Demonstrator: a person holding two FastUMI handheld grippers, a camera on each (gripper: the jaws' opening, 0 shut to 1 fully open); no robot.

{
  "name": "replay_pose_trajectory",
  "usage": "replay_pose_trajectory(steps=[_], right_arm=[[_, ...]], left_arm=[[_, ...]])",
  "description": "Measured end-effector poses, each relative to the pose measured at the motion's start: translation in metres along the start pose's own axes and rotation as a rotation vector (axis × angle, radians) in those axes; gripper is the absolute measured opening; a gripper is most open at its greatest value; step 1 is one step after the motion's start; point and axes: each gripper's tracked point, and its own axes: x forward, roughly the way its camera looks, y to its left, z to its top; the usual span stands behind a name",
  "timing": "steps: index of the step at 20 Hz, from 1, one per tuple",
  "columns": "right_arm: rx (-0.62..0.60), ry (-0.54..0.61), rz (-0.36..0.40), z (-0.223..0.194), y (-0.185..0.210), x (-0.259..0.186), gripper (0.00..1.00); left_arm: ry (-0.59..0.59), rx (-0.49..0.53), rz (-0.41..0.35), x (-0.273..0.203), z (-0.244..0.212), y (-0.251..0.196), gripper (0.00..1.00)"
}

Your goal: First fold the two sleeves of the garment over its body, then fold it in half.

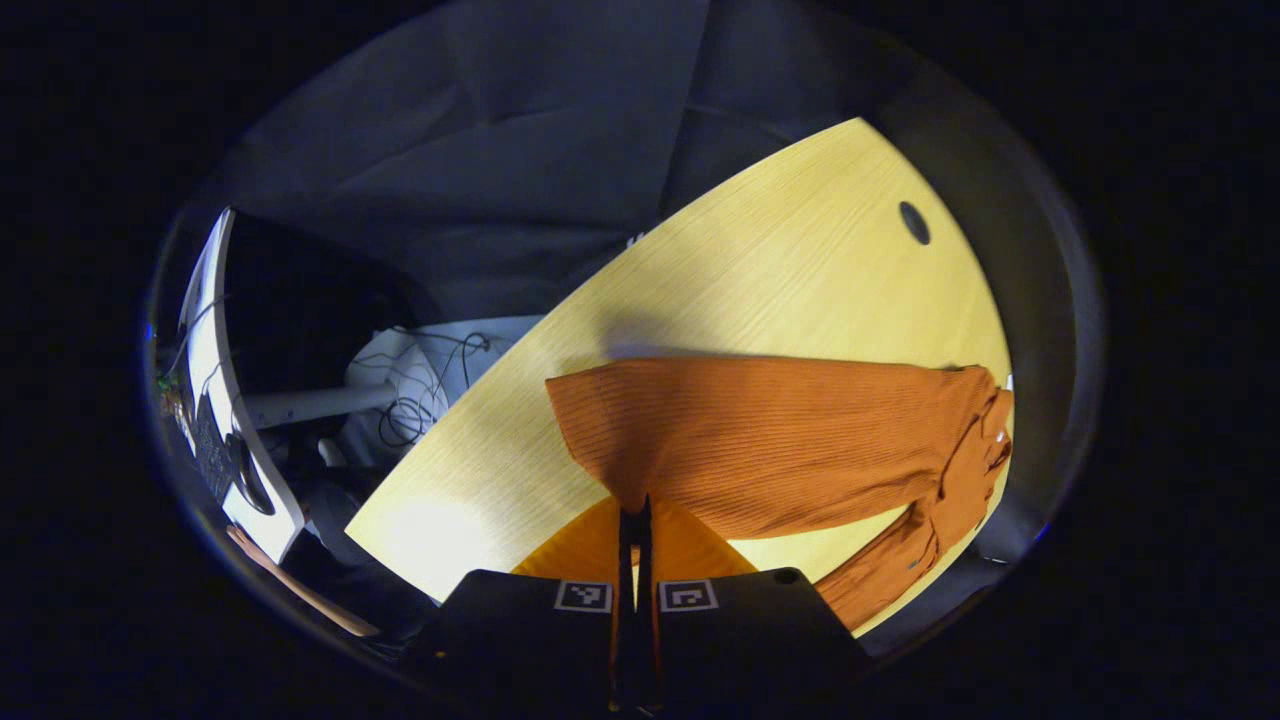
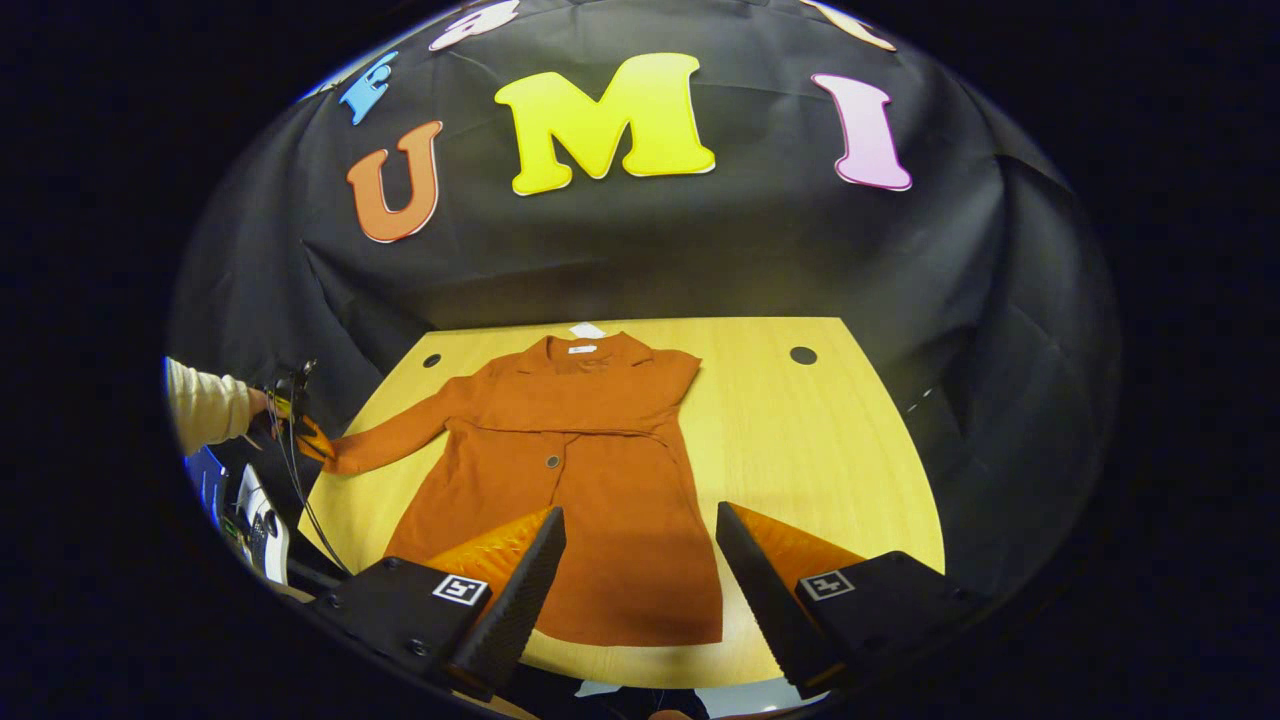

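Observation:
An orange ribbed coat lies flat on the wooden table, collar toward the far wall. One sleeve is folded across its chest. The other sleeve stretches out to the table's left edge. There my left gripper, held by a hand in a cream sleeve, pinches its cuff. In the left gripper view the left gripper is shut on the end of that sleeve, which runs off to the right. My right gripper hangs open above the coat's hem, touching nothing.
Two round cable holes sit at the table's far corners. Beside the table's left edge are a white desk edge and loose cables lower down. Bare table lies to the right of the coat.

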Motion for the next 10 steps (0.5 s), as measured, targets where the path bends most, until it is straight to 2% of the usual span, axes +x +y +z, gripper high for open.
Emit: replay_pose_trajectory(steps=[4,8,9,10], right_arm=[[0.023,0.0,0.065,0.008,-0.002,0.014,0.97],[0.019,-0.002,0.111,0.016,-0.017,0.02,0.97],[0.02,0.001,0.117,0.017,-0.023,0.023,0.97],[0.018,0.005,0.125,0.018,-0.027,0.023,0.97]], left_arm=[[-0.129,0.132,-0.018,-0.052,0.018,-0.054,0.03],[-0.241,0.308,-0.081,-0.094,0.015,-0.162,0.03],[-0.268,0.372,-0.096,-0.102,0.008,-0.197,0.07],[-0.283,0.435,-0.109,-0.103,-0.001,-0.222,0.03]])
